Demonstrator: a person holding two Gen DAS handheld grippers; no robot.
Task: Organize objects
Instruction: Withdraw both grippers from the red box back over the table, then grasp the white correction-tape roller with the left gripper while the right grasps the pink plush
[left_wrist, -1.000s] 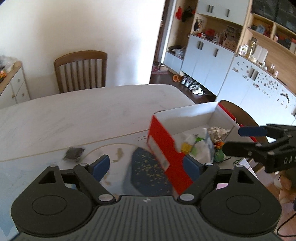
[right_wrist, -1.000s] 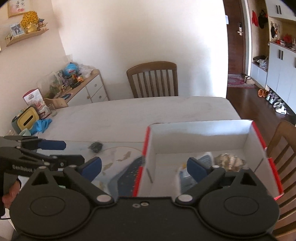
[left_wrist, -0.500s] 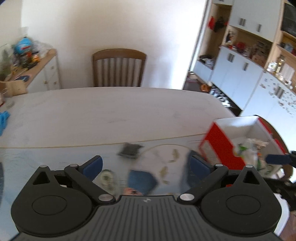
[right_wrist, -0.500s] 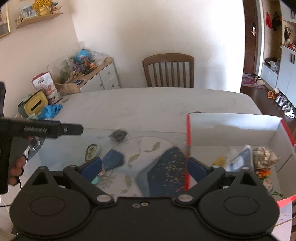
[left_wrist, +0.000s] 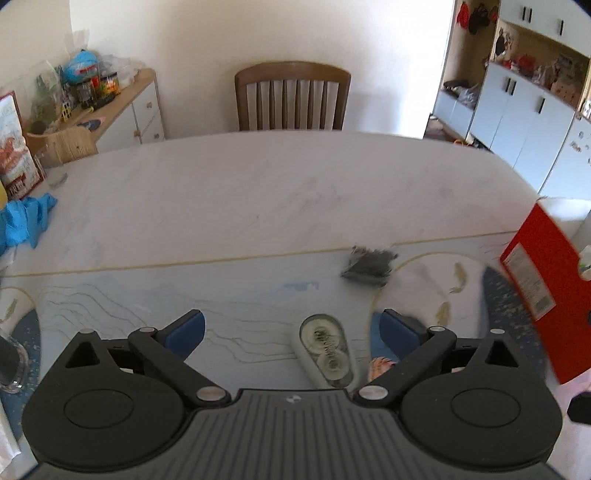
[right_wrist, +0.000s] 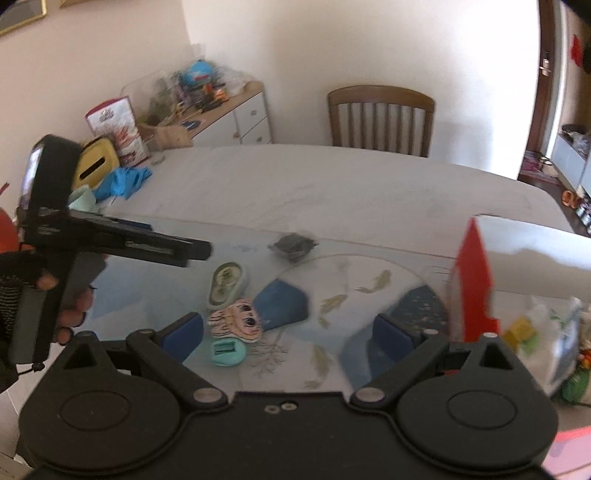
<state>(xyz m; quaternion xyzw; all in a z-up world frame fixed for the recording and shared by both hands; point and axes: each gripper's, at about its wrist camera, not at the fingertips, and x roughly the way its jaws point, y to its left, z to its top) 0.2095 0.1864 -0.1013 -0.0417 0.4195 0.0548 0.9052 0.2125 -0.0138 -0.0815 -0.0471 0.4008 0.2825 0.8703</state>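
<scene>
The left claw (left_wrist: 291, 332) stands wide apart with nothing between its blue pads; its jaws have just been opening. Just near of its tips, slightly right of centre, lies the tape dispenser (left_wrist: 327, 350), a clear oval shell with two round reels showing through, smooth hard plastic. Its long axis runs from far-left to near-right, skewed to the line of the fingers, so my guess is the claw needs a small roll to close across the narrow width. The right pad sits almost over the dispenser's right side, next to a flat cartoon-face sticker (right_wrist: 236, 319), which looks thin and hard to pinch.

The right claw (right_wrist: 288, 330) is also spread, empty, hanging above the printed mat (right_wrist: 332, 295). A mint-green oval case (right_wrist: 225, 352) lies just near of the sticker, close to this claw's left pad. A dark crumpled wrapper (left_wrist: 367, 264) rests farther off, near the mat's far edge, blurred in both views.

The red box (right_wrist: 474, 280), cardboard with a white inside, stands at the right of the bench (left_wrist: 258, 192) and already holds bags and small packets. The left hand seems nearer the dispenser, and the right nearer the box.
</scene>
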